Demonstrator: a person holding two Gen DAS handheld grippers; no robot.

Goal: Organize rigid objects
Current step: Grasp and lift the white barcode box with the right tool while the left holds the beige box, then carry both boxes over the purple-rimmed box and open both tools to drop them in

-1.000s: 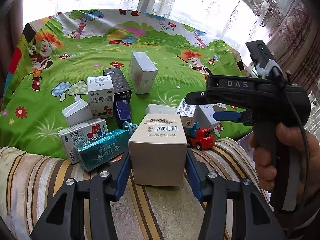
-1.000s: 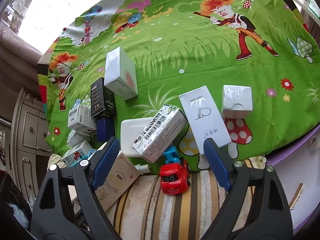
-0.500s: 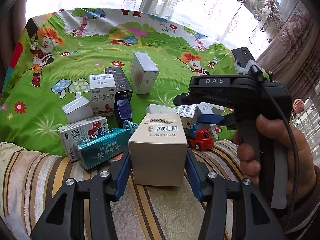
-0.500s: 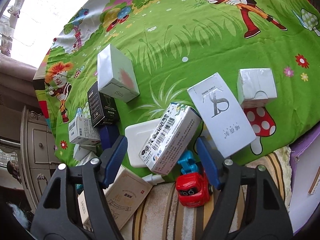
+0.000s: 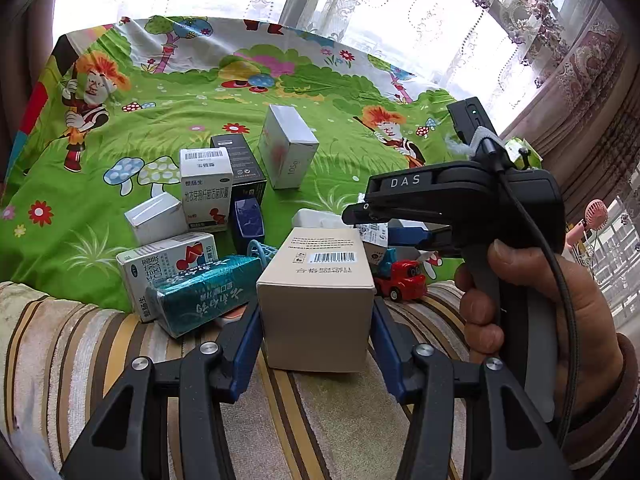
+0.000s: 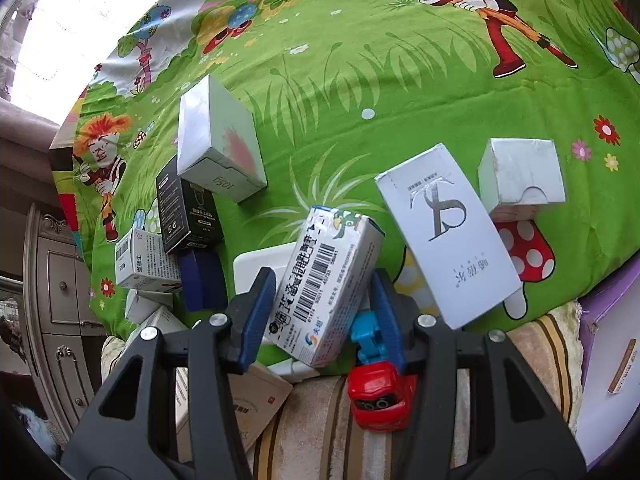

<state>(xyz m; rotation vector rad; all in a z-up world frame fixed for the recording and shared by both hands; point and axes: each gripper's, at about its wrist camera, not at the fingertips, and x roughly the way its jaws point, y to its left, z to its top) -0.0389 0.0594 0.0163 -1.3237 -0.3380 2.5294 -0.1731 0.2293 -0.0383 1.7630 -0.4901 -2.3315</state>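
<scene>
My left gripper (image 5: 316, 320) is shut on a tan cardboard box (image 5: 318, 292) with a barcode, standing on the striped cushion. My right gripper (image 6: 324, 300) straddles a white barcode box (image 6: 328, 284) that lies tilted over a white flat box (image 6: 260, 264); the blue pads (image 6: 258, 312) are close to its sides, contact unclear. In the left wrist view the right gripper's black body (image 5: 460, 200) hovers over that box. A red toy truck (image 6: 378, 392) sits just under the right finger.
Several boxes lie on the green cartoon cloth (image 6: 400, 80): a white "105g" box (image 6: 218, 152), a black box (image 6: 188, 208), a white "TS" box (image 6: 444, 232), a white cube (image 6: 520, 176), a teal box (image 5: 204, 296). A cabinet (image 6: 56, 280) stands left.
My right gripper has moved forward and down over the white barcode box, and its fingers have closed in around it. The left gripper holds the tan box still.
</scene>
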